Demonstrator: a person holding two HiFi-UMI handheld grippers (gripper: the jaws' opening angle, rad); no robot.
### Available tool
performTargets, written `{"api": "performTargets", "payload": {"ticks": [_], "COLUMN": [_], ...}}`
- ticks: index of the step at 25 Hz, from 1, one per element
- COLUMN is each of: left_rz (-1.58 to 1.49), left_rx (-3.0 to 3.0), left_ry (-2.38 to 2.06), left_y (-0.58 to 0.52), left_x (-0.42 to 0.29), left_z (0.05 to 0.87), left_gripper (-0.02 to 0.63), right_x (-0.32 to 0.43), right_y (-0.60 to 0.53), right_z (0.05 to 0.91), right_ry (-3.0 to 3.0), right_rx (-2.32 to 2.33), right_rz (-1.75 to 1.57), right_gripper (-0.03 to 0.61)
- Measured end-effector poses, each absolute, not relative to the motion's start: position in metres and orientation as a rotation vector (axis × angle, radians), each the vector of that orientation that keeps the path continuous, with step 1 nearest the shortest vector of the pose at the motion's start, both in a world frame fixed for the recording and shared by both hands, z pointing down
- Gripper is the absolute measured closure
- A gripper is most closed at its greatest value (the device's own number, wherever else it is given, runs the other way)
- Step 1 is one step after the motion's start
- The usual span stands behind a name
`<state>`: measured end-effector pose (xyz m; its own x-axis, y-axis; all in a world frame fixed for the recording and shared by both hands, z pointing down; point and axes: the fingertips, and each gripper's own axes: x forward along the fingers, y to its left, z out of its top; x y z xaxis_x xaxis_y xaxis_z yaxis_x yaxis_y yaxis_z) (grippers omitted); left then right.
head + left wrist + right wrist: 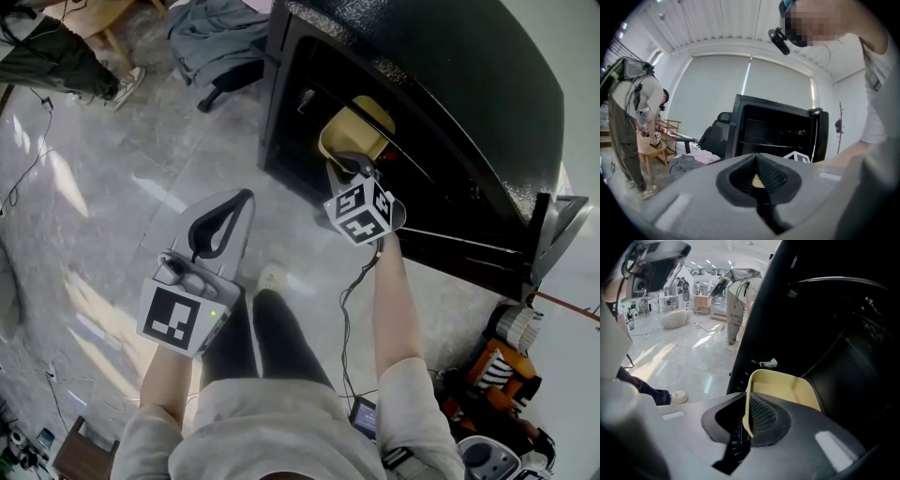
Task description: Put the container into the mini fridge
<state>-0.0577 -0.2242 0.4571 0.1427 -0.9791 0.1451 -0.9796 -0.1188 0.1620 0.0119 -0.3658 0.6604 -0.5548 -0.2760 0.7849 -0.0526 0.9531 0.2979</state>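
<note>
The container [786, 391], a shallow yellow tub, is held by the right gripper [746, 417]: its jaws are clamped on the near wall of the tub, one pad inside the rim and one outside. From that grip the tub is carried ahead of the jaws and a little to their right, with its long axis running away from the gripper into the dark opening of the mini fridge [843, 348]. In the head view the container [352, 131] is seen already past the fridge's front edge, under the fridge's top [422, 56], with the right gripper [349, 167] just behind it. Whether the tub's base is resting on the fridge floor cannot be told.

The left gripper [241, 200] is kept well back from the fridge, over the floor; its jaws are shut together with nothing between them [757, 171]. The placing is judged to fall to the right gripper alone, by lowering the tub straight ahead and letting go.
</note>
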Motion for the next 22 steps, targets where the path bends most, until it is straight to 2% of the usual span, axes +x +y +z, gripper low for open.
{"api": "performTargets", "payload": {"ticks": [22], "left_rz": [0.033], "left_rx": [2.178], "left_ry": [-1.934], "left_y": [-0.227], "left_x": [-0.063], "left_z": [0.466], "left_gripper": [0.611], "right_x": [0.013], "right_y": [-0.414], "right_z": [0.662], "right_ry": [-2.123], "right_rx": [0.311], "right_rz": [-0.318], "right_gripper": [0.557]}}
